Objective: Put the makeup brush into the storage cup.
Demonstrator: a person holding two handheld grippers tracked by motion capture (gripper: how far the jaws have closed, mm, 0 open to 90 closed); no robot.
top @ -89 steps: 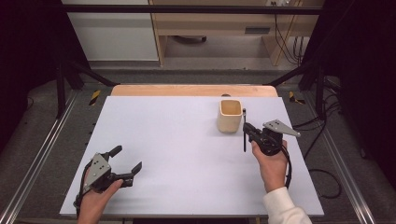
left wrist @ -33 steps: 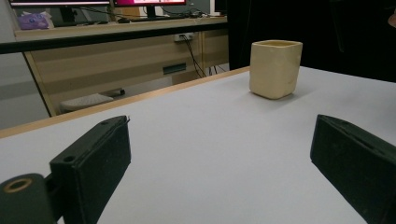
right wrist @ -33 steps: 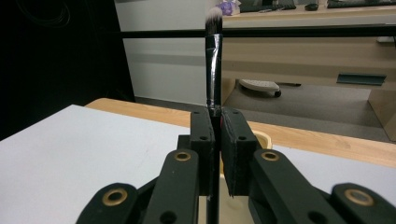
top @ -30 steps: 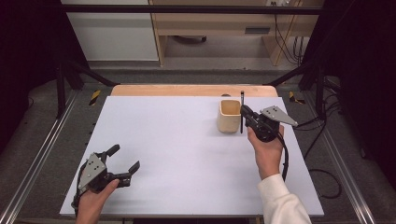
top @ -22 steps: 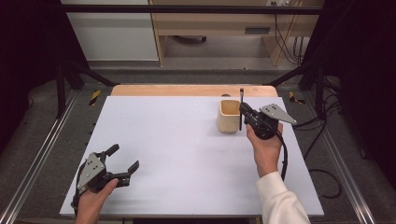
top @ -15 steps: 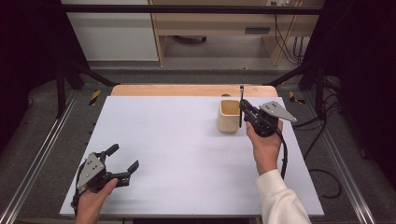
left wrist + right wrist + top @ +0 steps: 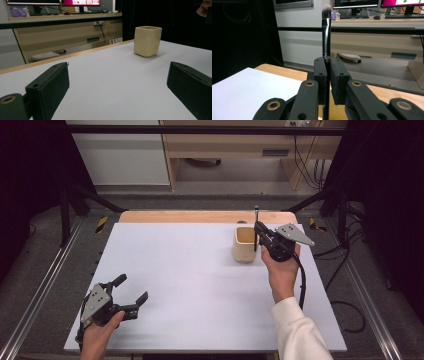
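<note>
— What's on the table, by count?

— I count one cream cup (image 7: 245, 244), one brush (image 7: 256, 227), two grippers and the white table (image 7: 190, 270) itself. Nothing else lies on the sheet.

— How are my hands sitting?

— My left gripper (image 7: 132, 295) rests low at the near left corner, held in my left hand (image 7: 100, 332), jaws spread wide with bare table between them. In the left gripper view the cup (image 7: 147, 41) stands well ahead, toward its right jaw. My right hand (image 7: 282, 272) is raised, forearm reaching forward, and the right gripper (image 7: 260, 231) sits just beside the cup, on the cup's right.

— And the brush?

— Clamped between the right gripper's jaws, upright. In the right gripper view the brush (image 7: 326, 30) rises straight above the closed pads (image 7: 338, 85): a thin dark handle, a shiny black ferrule, and a soft grey-white tip at the top. Its lower end runs down past the jaws, near the cup's rim.

— The cup?

— Squarish, rounded corners, matte cream, upright.
</note>
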